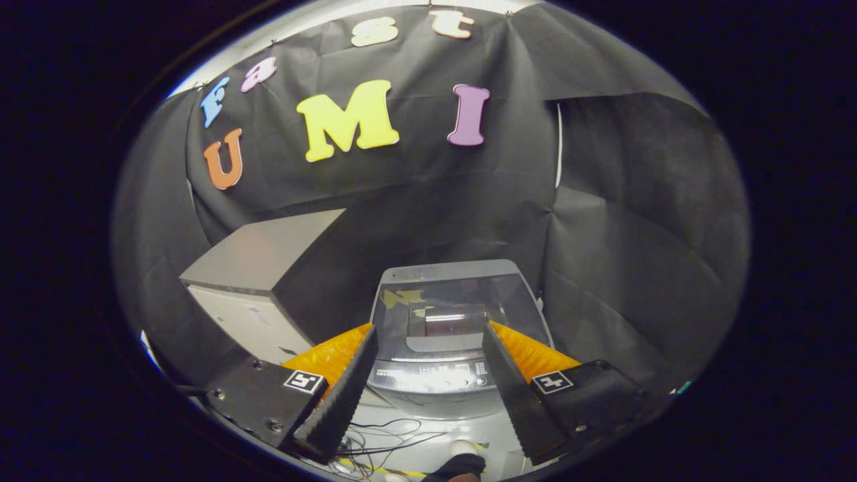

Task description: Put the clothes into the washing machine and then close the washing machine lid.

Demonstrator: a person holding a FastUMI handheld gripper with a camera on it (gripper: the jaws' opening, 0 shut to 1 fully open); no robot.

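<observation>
A small grey top-loading washing machine stands just beyond my fingers, against the black cloth wall. Its dark glass lid lies flat and shut on top, with reflections on it. The control panel faces me along the machine's near edge. My gripper is open, its fingers spread wide to either side of the machine's front, with nothing between them. Low down, near the base of the fingers, a dark soft lump lies on the floor; I cannot tell whether it is a garment.
A grey box-shaped cabinet stands left of the machine, close beside it. Thin black cables trail over the pale floor in front of the machine. Black cloth walls close in behind and on the right.
</observation>
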